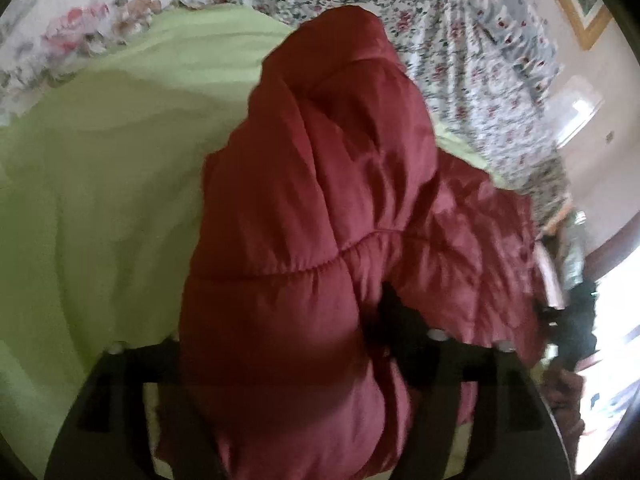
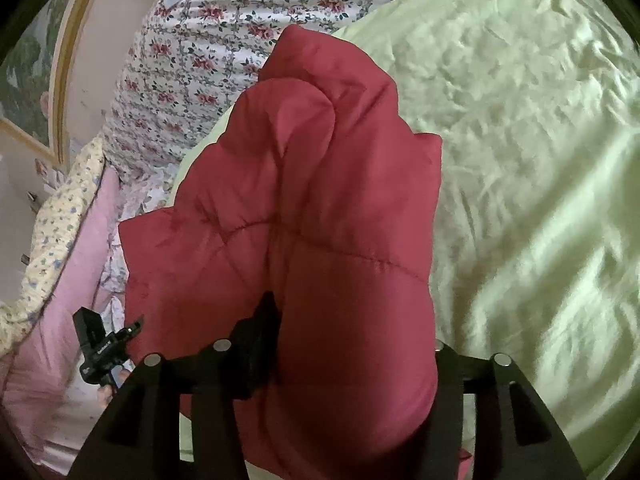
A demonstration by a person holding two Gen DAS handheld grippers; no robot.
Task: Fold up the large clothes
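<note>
Left gripper: at the bottom of the left wrist view, jaws standing apart with the red puffer jacket bulging up between them; one dark finger shows right of centre against the cloth, the other is mostly buried, so whether the pads press I cannot tell.
Right gripper: bottom of the right wrist view, jaws also apart, a thick roll of the jacket lying between them; the left finger touches the cloth, while the right one sits at the fold's edge.
Jacket, place: on the pale green sheet of the bed, bunched into a tall ridge.
Long axis: runs from each gripper at bottom centre away to the upper middle of the frame, in line with the fingers.
Nearer hand: neither; both sit at the near hem.
Other gripper seen: small, at lower left of the right wrist view.
Beyond: a floral quilt across the top, then the wall.
Judgement: the next move likely depends on carrying this near edge along that axis.
</note>
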